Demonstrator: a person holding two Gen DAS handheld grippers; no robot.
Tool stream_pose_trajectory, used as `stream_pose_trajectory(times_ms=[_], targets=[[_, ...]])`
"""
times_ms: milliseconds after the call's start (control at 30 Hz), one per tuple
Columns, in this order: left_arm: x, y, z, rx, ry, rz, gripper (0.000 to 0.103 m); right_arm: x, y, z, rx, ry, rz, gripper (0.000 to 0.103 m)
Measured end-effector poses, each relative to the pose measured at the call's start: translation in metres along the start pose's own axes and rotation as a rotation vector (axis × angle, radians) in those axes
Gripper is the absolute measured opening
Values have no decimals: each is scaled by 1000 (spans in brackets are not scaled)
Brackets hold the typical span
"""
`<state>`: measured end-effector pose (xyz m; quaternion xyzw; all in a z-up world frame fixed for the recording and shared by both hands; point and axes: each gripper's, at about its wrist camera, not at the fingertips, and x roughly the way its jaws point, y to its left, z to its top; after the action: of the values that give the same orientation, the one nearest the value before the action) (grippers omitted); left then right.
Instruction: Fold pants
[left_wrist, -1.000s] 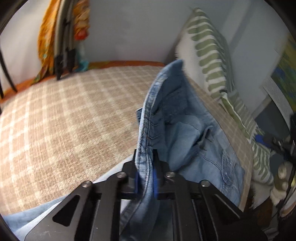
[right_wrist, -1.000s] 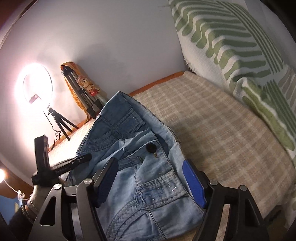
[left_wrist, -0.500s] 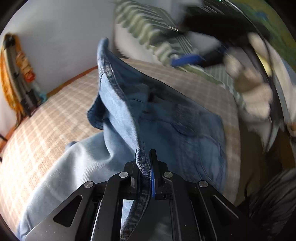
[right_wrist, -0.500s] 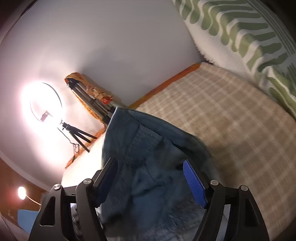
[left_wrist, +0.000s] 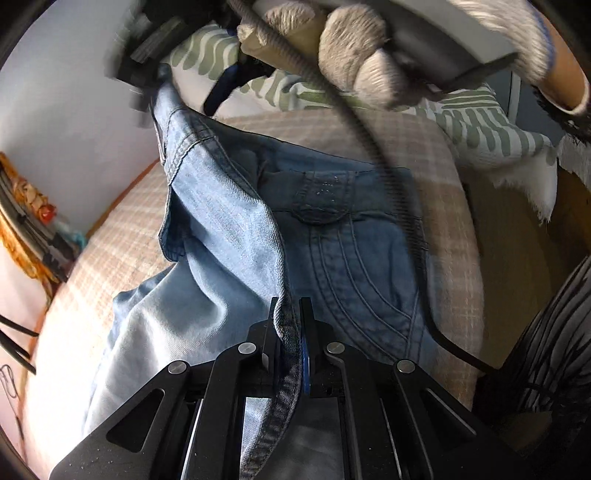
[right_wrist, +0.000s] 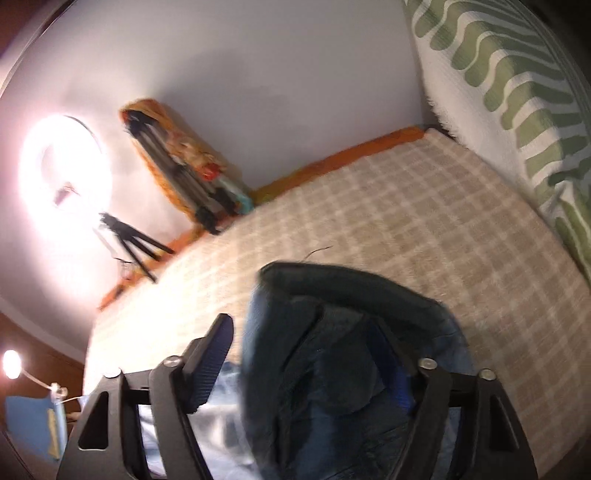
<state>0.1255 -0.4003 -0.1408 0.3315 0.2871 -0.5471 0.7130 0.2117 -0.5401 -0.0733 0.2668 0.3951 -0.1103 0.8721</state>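
Light blue jeans (left_wrist: 332, 240) lie on a beige checked bed (left_wrist: 110, 251). My left gripper (left_wrist: 290, 306) is shut on a seamed edge of them, which runs up from the jaws as a raised fold. At the fold's far top corner is my right gripper (left_wrist: 184, 81), held by a gloved hand (left_wrist: 351, 55). In the right wrist view, dark bunched jeans (right_wrist: 332, 369) fill the space between the jaws of the right gripper (right_wrist: 306, 332), which are closing. Its left finger (right_wrist: 210, 358) stands clear of the cloth; the right finger is mostly hidden behind it.
White pillows with green stripes (left_wrist: 480, 122) (right_wrist: 517, 92) line the bed's far side. A lit ring light (right_wrist: 62, 166) on a tripod and orange cloth around a folded stand (right_wrist: 177, 158) are by the wall. A black cable (left_wrist: 399, 192) crosses over the jeans.
The left gripper rolled and carried its jeans edge sideways. The right gripper moved over the raised corner of the jeans, and its jaws narrowed around the cloth.
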Motion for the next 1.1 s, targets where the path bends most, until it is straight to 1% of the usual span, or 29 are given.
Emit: stream_pose_trajectory(times_ms=[33,67,167,200,333,400,467,600,700,733,833,900,1000,1100], targets=[[-3,2,0,-11,-4,-5,6,2,-3,1,3,10,-12,39],[-5,3,-1,-25,-7,-9,6,4,-10,1,25,23,-1,26],[-12,11,-6,-70,-13,-13,8,-5,-26,-3,72,3,29,10],[-14,12,-9,-73,-7,-3,8,-11,-34,-7,90,-9,37,8],[-22,18,-24,-86,19,33,10,-30,-58,-19,157,-35,73,5],[-33,22,-36,-128,24,35,10,-39,-76,-33,223,-35,118,4],[-47,26,-45,-172,19,21,10,-45,-89,-46,261,-35,135,4],[-86,36,-74,-257,10,11,12,-48,-100,-66,264,-13,124,4],[-117,46,-103,-304,16,51,19,-48,-104,-74,267,-8,114,4],[-128,49,-112,-314,24,69,20,-48,-105,-76,265,-8,109,4],[-153,58,-149,-352,73,114,23,-46,-107,-79,263,-2,97,4],[-161,60,-170,-358,132,135,36,-46,-108,-80,263,-1,92,4],[-166,64,-195,-357,197,172,37,-45,-109,-80,261,-1,84,4],[-165,65,-209,-350,239,227,37,-44,-109,-80,260,0,77,4]])
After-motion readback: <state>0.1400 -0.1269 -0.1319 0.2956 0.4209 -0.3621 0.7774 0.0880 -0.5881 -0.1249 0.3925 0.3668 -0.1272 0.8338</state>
